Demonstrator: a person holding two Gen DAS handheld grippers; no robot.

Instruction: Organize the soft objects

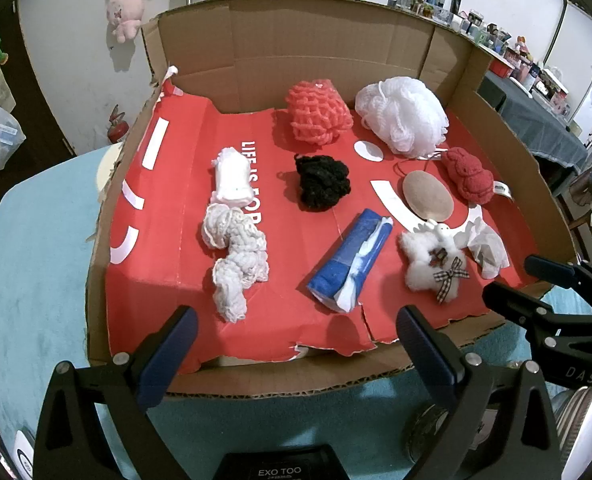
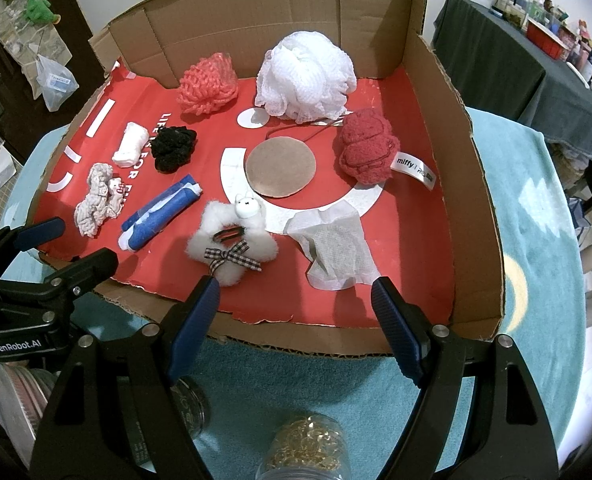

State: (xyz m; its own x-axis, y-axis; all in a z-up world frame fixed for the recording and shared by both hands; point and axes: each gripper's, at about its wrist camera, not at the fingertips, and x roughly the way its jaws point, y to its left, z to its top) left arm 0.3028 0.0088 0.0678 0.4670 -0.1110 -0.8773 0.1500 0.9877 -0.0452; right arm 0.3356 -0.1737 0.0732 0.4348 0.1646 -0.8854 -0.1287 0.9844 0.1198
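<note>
Several soft objects lie in an open cardboard box (image 1: 256, 40) with a red floor. At the back sit a coral knit ball (image 1: 317, 110) and a white mesh pouf (image 1: 401, 114). In the middle lie a white roll (image 1: 234, 178), a black scrunchie (image 1: 321, 182), a tan round pad (image 1: 427, 198) and a dark red knit piece (image 1: 467, 176). In front lie a cream crochet cloth (image 1: 234, 258), a blue-and-white rolled cloth (image 1: 349, 262), a white fluffy star (image 2: 232, 240) and a white gauze sheet (image 2: 333, 246). My left gripper (image 1: 296, 344) and right gripper (image 2: 296, 312) are open and empty at the box's front edge.
The box rests on a light blue towel (image 2: 535, 208). A jar of gold bits (image 2: 303, 448) and another jar (image 2: 188, 412) stand under the right gripper. A dark-clothed side table (image 2: 527, 60) with clutter stands to the right. Plush toys hang on the back wall (image 1: 126, 12).
</note>
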